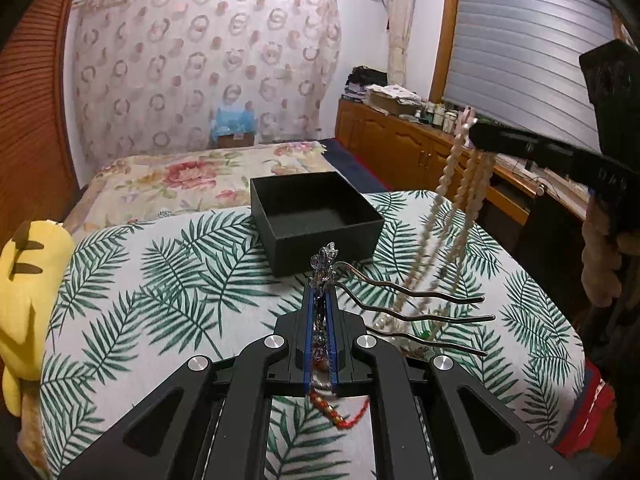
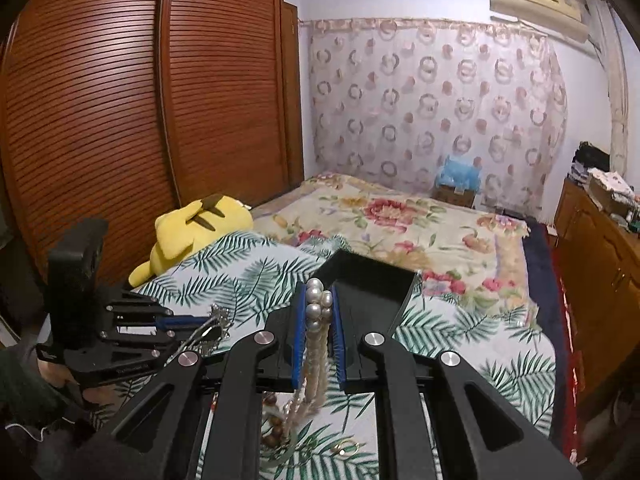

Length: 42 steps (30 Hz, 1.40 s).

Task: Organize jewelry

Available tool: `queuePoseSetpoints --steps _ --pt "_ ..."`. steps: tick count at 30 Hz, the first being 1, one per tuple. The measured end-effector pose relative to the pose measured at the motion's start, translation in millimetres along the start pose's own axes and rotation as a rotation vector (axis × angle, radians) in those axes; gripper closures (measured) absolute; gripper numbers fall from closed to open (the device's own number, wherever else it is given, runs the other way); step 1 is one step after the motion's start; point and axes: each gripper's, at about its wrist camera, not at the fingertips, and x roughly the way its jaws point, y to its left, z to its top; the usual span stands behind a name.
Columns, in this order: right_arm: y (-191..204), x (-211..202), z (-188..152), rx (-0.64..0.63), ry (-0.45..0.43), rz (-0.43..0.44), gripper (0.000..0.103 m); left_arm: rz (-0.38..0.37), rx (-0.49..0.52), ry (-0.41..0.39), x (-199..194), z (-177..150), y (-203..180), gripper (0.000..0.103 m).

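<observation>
My left gripper point(image 1: 322, 294) is shut on a silver hair comb point(image 1: 400, 304). Its ornament sticks up between the blue pads and its three wavy prongs point right. Beyond it an open black box point(image 1: 316, 220) stands on the leaf-print cloth point(image 1: 160, 300). My right gripper point(image 2: 318, 294) is shut on a pearl necklace point(image 2: 318, 308). The necklace's strands point(image 1: 460, 200) hang from the right gripper point(image 1: 478, 134) down to the cloth, right of the box point(image 2: 372, 284). A red bead bracelet point(image 1: 340, 416) lies under the left gripper point(image 2: 216, 322).
A yellow plush toy point(image 1: 28, 280) lies at the cloth's left edge. A brown bead bracelet point(image 2: 272, 432) and a gold ring point(image 2: 344, 448) lie on the cloth below the right gripper. A floral bedspread point(image 2: 400, 220) stretches behind, with a wooden cabinet point(image 1: 400, 140) on the right.
</observation>
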Motion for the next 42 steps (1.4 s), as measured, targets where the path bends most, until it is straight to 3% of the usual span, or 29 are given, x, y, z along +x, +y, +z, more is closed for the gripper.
queuePoseSetpoints --steps 10,21,24,26,29,42 --pt "-9 0 17 -0.009 -0.009 -0.002 0.089 -0.010 -0.010 0.001 12 11 9 0.098" --pt "-37 60 -66 0.079 0.268 -0.066 0.088 -0.025 -0.008 0.038 29 10 11 0.098" --pt "-37 63 -85 0.087 0.298 -0.067 0.087 -0.027 -0.008 0.045 33 12 10 0.098" --pt "-36 66 -89 0.086 0.310 -0.071 0.087 -0.028 -0.008 0.049 36 14 10 0.098" --pt "-39 71 -91 0.080 0.319 -0.074 0.075 -0.031 -0.007 0.054 39 17 9 0.098" --pt "-56 129 -92 0.057 0.424 -0.024 0.075 -0.031 -0.031 0.079 45 24 17 0.098"
